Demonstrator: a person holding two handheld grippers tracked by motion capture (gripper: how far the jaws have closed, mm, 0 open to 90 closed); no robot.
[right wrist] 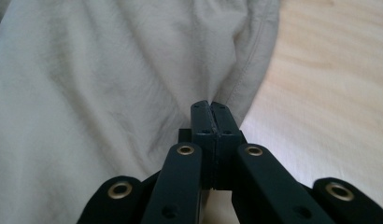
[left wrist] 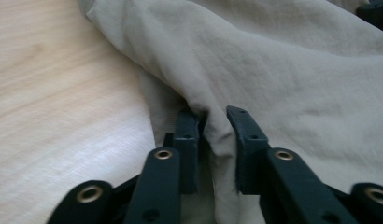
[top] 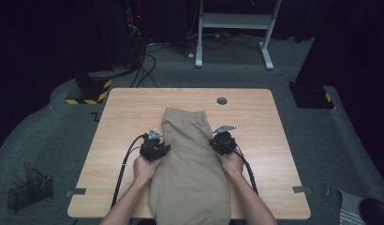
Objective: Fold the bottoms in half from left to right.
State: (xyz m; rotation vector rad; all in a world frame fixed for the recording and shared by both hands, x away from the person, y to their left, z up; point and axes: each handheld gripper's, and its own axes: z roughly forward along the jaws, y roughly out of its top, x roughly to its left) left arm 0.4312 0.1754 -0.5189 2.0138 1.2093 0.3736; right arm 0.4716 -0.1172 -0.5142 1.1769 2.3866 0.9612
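A khaki garment (top: pixel 190 159) lies lengthwise down the middle of my wooden tabletop (top: pixel 120 122), its far end short of the grey cable port (top: pixel 222 101) and its near end hanging over the edge closest to me, between my forearms. I have one gripper on each long side of it, roughly halfway along. My left gripper (top: pixel 164 149) sits at the cloth's left edge; seen from the left gripper view, a raised fold of the fabric (left wrist: pixel 217 140) runs up between its two black jaws, which stand a little apart, and I cannot tell for sure whether the pads are pressing on that fold or merely flank it. My right gripper (top: pixel 214 140) is at the opposite edge; in the right gripper view its jaws meet tip to tip (right wrist: pixel 211 109), pinched on a tuck of cloth just beside the stitched hem (right wrist: pixel 255 60), with bare wood showing to the side. Both hands grasp the gripper bodies from behind, and a black cable (top: pixel 127 164) trails from each back toward my edge of the tabletop. Off the tabletop, on the grey floor to my left, stands a small black wire basket (top: pixel 30 190).
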